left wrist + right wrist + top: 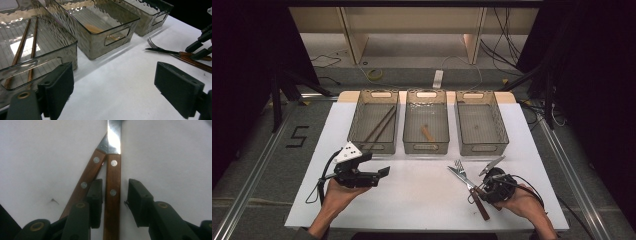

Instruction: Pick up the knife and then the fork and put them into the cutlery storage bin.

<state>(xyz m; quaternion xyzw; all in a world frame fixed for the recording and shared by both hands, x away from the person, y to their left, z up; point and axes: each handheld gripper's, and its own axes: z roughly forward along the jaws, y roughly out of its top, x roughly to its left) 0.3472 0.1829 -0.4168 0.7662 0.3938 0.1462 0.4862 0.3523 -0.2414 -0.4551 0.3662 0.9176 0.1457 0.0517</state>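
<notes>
The right gripper (112, 195) straddles the knife handle (113, 195) at five o'clock on the white table (422, 195); the left pad touches the wood, the right pad stands just off it, so nothing is pinched. The fork (460, 167) lies crossed beneath the knife. The left gripper (113, 92), at eight o'clock, is spread wide and holds nothing.
</notes>
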